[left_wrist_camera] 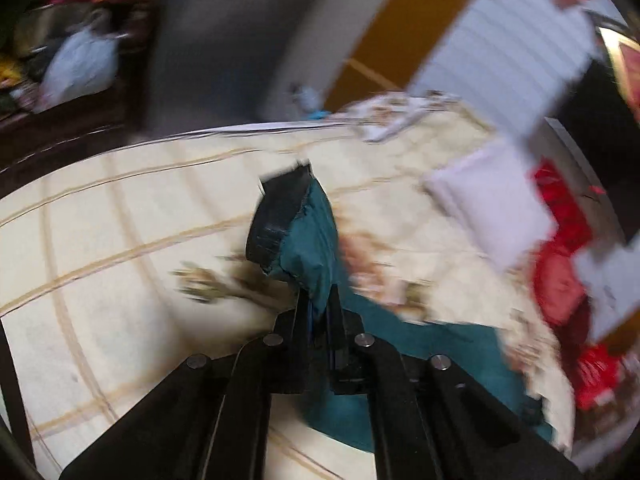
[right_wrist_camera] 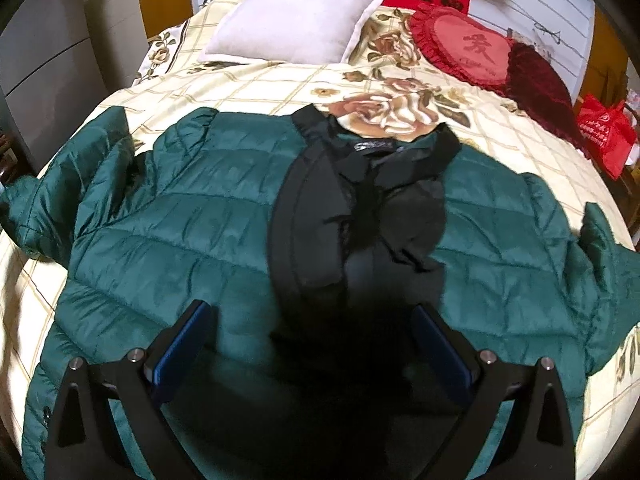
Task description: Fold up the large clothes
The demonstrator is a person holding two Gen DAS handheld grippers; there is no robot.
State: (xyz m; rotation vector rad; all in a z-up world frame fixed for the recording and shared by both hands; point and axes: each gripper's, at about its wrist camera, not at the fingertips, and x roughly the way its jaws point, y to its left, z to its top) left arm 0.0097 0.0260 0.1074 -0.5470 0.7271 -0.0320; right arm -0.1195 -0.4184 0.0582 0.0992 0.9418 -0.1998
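Note:
A dark green quilted puffer jacket (right_wrist_camera: 192, 216) with a black lining and collar (right_wrist_camera: 360, 184) lies spread open on the bed, sleeves out to both sides. My right gripper (right_wrist_camera: 312, 344) is open and empty, hovering above the jacket's lower middle. In the blurred left wrist view my left gripper (left_wrist_camera: 319, 296) is shut on a green sleeve end with a black cuff (left_wrist_camera: 308, 236), lifted above the bedspread. More green fabric (left_wrist_camera: 440, 356) trails away below on the right.
The bed has a cream checked bedspread with roses (right_wrist_camera: 392, 108). A white pillow (right_wrist_camera: 296, 20) and red heart cushions (right_wrist_camera: 476, 48) lie at its head. A red bag (right_wrist_camera: 604, 132) stands on the right. A grey cabinet (right_wrist_camera: 44, 60) is on the left.

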